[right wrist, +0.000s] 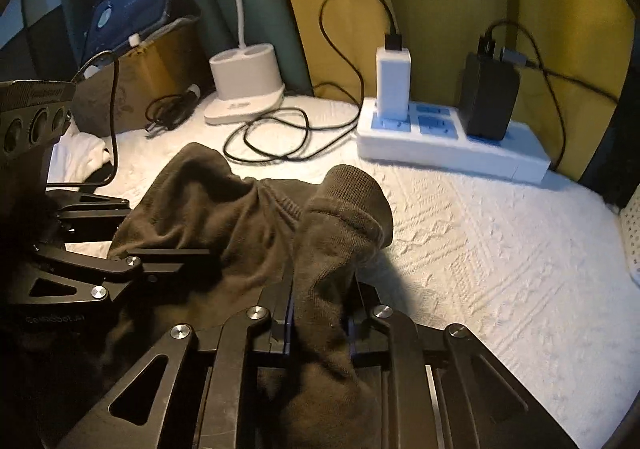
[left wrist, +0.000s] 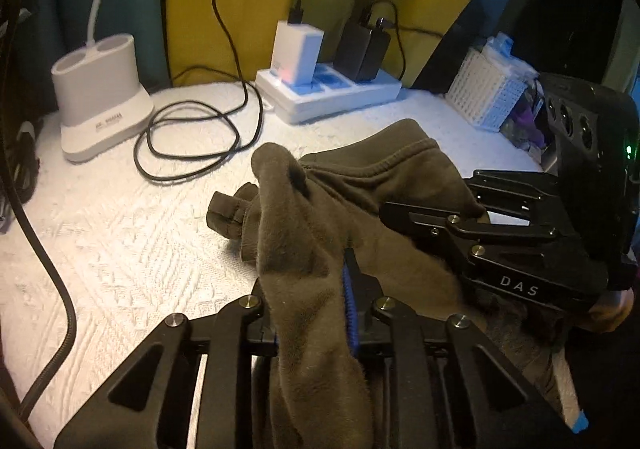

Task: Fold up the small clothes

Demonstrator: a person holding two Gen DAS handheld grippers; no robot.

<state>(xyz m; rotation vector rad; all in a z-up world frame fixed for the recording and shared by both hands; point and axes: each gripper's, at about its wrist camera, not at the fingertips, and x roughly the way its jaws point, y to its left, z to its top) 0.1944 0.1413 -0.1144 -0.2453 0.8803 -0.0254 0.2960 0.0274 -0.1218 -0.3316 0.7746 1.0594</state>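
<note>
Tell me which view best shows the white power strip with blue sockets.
The right wrist view: the white power strip lies close, nearly its whole length visible, with both chargers plugged in. The left wrist view shows the white power strip smaller and farther back.

**Colours on the bedspread**

The garment (left wrist: 320,217) is dark olive-brown, ribbed at its cuffs. The bedspread (left wrist: 120,241) is white with a woven zigzag texture. Far off stand a white power strip (left wrist: 328,93) with blue sockets, a white charger (left wrist: 298,49), a black adapter (left wrist: 362,49) and yellow curtains (left wrist: 232,1). Both grippers are black.
</note>
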